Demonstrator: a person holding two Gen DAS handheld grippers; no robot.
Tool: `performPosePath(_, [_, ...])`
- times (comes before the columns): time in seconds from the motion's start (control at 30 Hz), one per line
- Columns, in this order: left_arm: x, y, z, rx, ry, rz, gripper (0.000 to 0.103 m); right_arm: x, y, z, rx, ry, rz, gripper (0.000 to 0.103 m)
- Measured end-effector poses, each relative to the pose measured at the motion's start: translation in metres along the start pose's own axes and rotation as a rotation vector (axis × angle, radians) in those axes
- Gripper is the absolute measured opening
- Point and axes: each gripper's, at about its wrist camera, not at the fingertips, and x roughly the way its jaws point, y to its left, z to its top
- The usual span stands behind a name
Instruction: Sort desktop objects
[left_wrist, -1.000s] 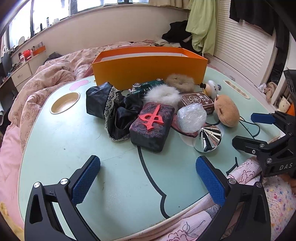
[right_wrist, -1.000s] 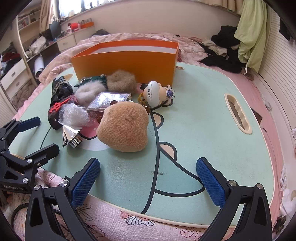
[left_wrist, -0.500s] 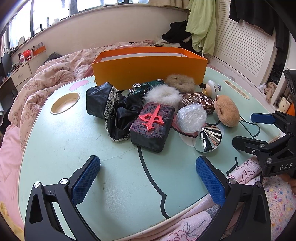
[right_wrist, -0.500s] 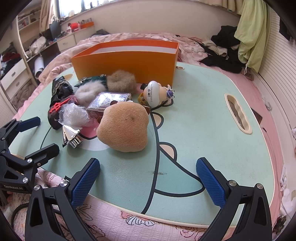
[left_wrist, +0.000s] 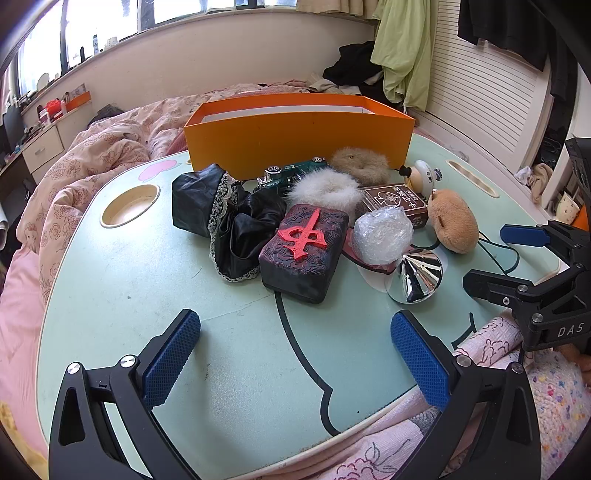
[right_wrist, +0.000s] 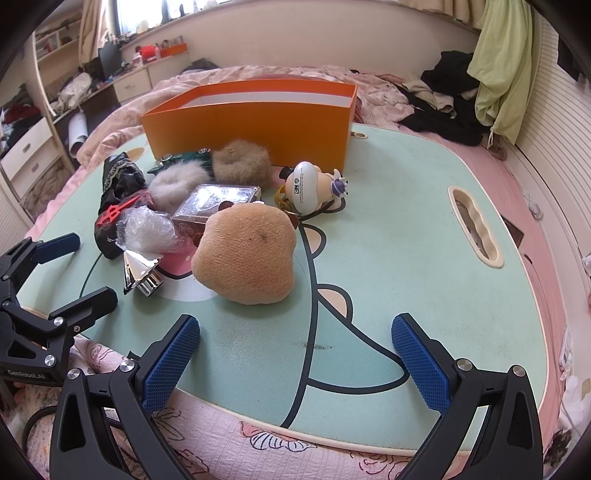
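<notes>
Hovering over the near edge of the bench (left_wrist: 110, 280), the left gripper (left_wrist: 295, 354) and right gripper (right_wrist: 295, 354) both gape wide, empty. The clutter, including a dark mahjong-tile block (left_wrist: 304, 254) and tan plush (right_wrist: 245, 258), sits mid-bench before the orange box (left_wrist: 295, 133) at the far edge.

The floor of the open orange cardboard box (left_wrist: 295, 134) at the far edge of the mint-green bench (left_wrist: 122, 295) is hidden by its front wall. The dark green toy car (left_wrist: 286, 177) is largely covered by the white fur scrunchie (left_wrist: 325, 190). The small print on the brown card box (left_wrist: 397, 199) cannot be read. Both claw frames are cut off by the lower picture edges.
</notes>
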Motion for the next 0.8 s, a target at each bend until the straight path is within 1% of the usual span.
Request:
performPosePath(0.17, [0.000,0.000,0.000,0.000,0.000,0.000,0.103,0.000,-0.002,0.000,0.004,-0.011,0.006,0.103])
performPosePath(0.23, [0.000,0.000,0.000,0.000,0.000,-0.001,0.103,-0.003,-0.008,0.000,0.022,-0.033,0.031,0.102])
performPosePath(0.27, [0.000,0.000,0.000,-0.001,0.000,-0.001,0.103,-0.005,-0.011,0.000,0.036,-0.053,0.053,0.096])
performPosePath(0.3, [0.000,0.000,0.000,-0.001,0.000,-0.001,0.103,-0.009,-0.015,0.000,0.048,-0.079,0.065,0.093])
performPosePath(0.37, [-0.001,0.000,0.000,-0.001,-0.001,-0.001,0.103,-0.016,-0.018,0.001,0.059,-0.121,0.064,0.093])
performPosePath(0.47, [-0.001,0.000,0.000,-0.001,-0.001,-0.001,0.103,-0.018,-0.013,0.008,0.026,-0.135,0.090,0.093])
performPosePath(0.57, [-0.001,0.000,0.000,-0.001,-0.001,-0.002,0.103,-0.015,-0.003,0.020,-0.022,-0.141,0.070,0.093])
performPosePath(0.63, [-0.001,0.000,0.000,-0.001,-0.001,-0.002,0.103,-0.009,-0.001,0.029,-0.026,-0.138,0.073,0.093])
performPosePath(0.67, [-0.001,0.000,0.000,-0.001,-0.001,-0.002,0.103,-0.005,-0.001,0.031,-0.023,-0.124,0.080,0.086])
performPosePath(0.7, [-0.001,0.000,0.000,-0.002,-0.001,-0.002,0.103,0.000,-0.001,0.033,-0.019,-0.106,0.082,0.056])
performPosePath(0.73, [-0.001,0.000,0.000,-0.002,-0.001,-0.002,0.103,0.004,-0.001,0.033,-0.017,-0.090,0.088,0.042])
performPosePath(0.8, [-0.001,0.000,0.000,-0.001,-0.001,-0.002,0.103,-0.001,-0.003,0.027,-0.012,-0.118,0.099,0.043])
